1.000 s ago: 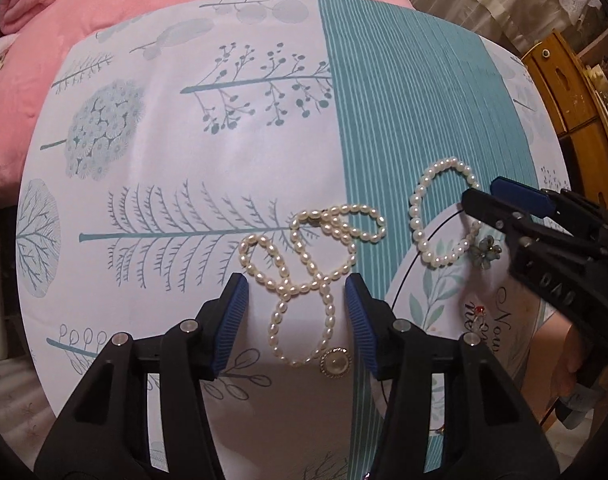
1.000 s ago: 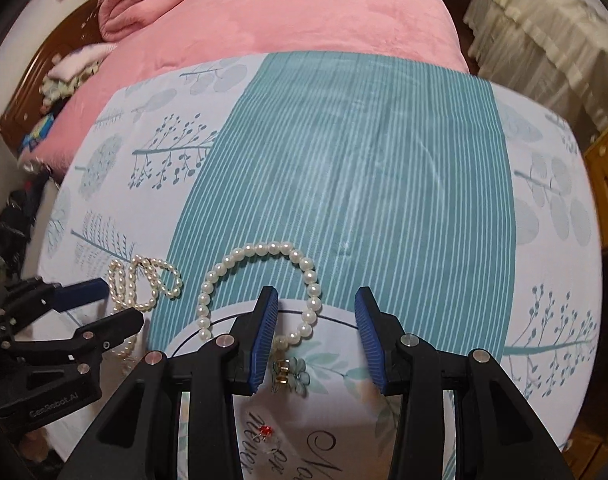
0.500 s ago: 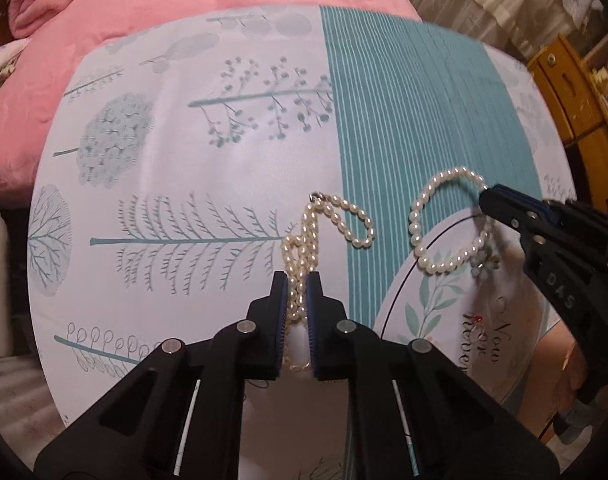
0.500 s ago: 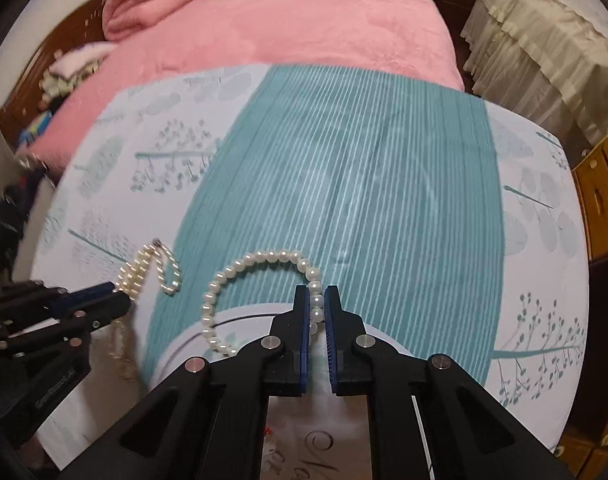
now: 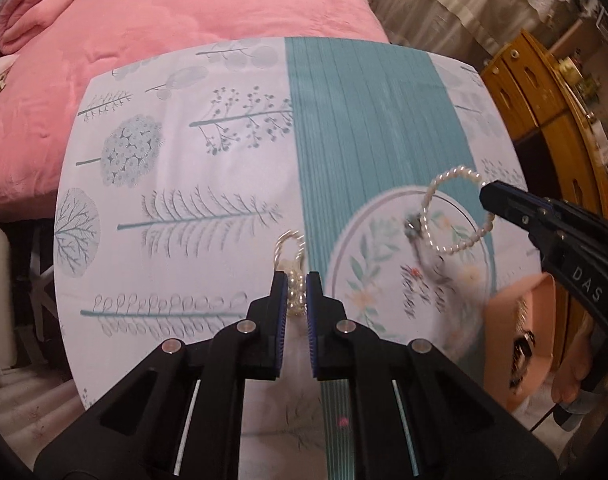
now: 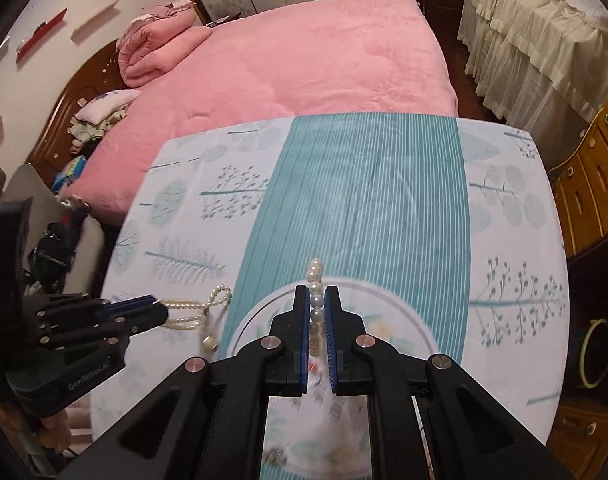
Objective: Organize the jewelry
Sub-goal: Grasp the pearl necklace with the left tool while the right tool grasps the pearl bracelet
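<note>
Pink bed fills the background, wooden drawers at the right edge. In front, tabletop under a white-and-teal botanical cloth, with a round printed mat or plate on it, blurred, can't tell which. A pink box-like thing sits at the near right edge in the left wrist view, blurred, contents unreadable.

Left tool is clamped on the pearl necklace: pads pressed on a bunch of strands, one loop sticking out past the tips, clasp end dangling below as seen from the right wrist view. Necklace looks clear of the cloth.

Right tool is clamped on the pearl bracelet: from its own camera the ring is edge-on, a line of beads running straight out between the pads. From the left wrist view the bracelet hangs as an open ring from the tool tip over the round mat, a small dark charm or earring on its far side, too blurred to name.

Key relation: each piece is in its own tool, the two well apart, necklace to the left over white cloth, bracelet to the right over the mat. The pink box lies nearer the right hand, so the bracelet likely has the shorter trip if that is the destination. Necklace hangs long and loose, so swing and snagging are the risk.
</note>
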`<state>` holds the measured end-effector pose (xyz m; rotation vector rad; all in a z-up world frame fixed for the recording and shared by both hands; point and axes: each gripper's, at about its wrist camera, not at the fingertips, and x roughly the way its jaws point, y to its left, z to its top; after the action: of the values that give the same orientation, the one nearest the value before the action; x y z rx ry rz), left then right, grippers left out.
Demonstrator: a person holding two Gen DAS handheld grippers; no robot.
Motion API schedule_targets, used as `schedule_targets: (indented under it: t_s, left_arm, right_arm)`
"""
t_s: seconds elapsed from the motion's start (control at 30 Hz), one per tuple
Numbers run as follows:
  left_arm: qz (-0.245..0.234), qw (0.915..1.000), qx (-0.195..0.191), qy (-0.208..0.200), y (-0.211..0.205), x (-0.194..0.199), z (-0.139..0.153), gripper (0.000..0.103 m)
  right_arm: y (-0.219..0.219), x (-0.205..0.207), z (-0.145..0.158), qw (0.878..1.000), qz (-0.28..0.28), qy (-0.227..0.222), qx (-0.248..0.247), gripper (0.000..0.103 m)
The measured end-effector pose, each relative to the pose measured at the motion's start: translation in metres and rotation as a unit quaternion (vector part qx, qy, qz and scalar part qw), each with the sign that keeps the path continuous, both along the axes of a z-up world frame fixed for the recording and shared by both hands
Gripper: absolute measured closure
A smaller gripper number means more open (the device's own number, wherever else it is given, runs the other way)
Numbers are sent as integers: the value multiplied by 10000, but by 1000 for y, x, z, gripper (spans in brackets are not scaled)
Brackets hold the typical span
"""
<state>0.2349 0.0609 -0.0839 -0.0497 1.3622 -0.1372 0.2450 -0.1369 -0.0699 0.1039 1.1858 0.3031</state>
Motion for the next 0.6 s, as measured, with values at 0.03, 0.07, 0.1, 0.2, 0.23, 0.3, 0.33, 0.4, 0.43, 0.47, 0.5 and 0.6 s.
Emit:
schedule_targets:
  t_s: [0.03, 0.07, 0.1, 0.2, 0.23, 0.3, 0.33, 0.4, 0.43, 0.47, 0.5, 0.6]
  left_arm:
    - [-20, 10000, -32, 18, -1, -4, 6, 96]
    - [-40, 10000, -89, 14, -3, -8, 13, 96]
    - [-59, 9999, -120, 8, -5, -13, 19, 96]
    - [-152, 9998, -153, 20, -12, -25, 34, 96]
    - [-193, 9997, -173, 44, -14, -30, 39, 96]
    - [-299, 9992, -241, 131, -20, -40, 46, 96]
    - [-380, 9988, -282, 154, -23, -47, 50, 96]
    - [-511, 9982, -269, 142, -28, -57, 57, 96]
    - [-586, 9979, -240, 110, -32, -63, 61, 96]
    - [-652, 9976, -214, 74, -36, -69, 65, 96]
    - [-733, 9971, -216, 31, -41, -75, 69, 96]
    - [-918, 9954, -280, 11, -53, -88, 78, 96]
  right_arm:
    - [-1, -8, 6, 10000, -3, 21, 64, 96]
    - [-1, -14, 10, 9999, 1, 29, 110, 96]
    - [-1, -23, 16, 9999, 6, 31, 150, 96]
    - [-3, -49, 32, 9995, 16, 41, 300, 96]
    - [-2, -57, 36, 9995, 13, 40, 329, 96]
    - [-3, -76, 45, 9991, -10, 96, 415, 96]
    - [-4, -84, 49, 9990, -24, 119, 429, 96]
    - [-7, -102, 56, 9991, -65, 128, 410, 96]
    - [-10, -109, 59, 9990, -90, 129, 412, 96]
    - [-11, -116, 63, 9990, -116, 120, 407, 96]
    - [-14, -124, 68, 9991, -145, 95, 400, 96]
    - [-23, -149, 83, 9991, -268, 17, 336, 96]
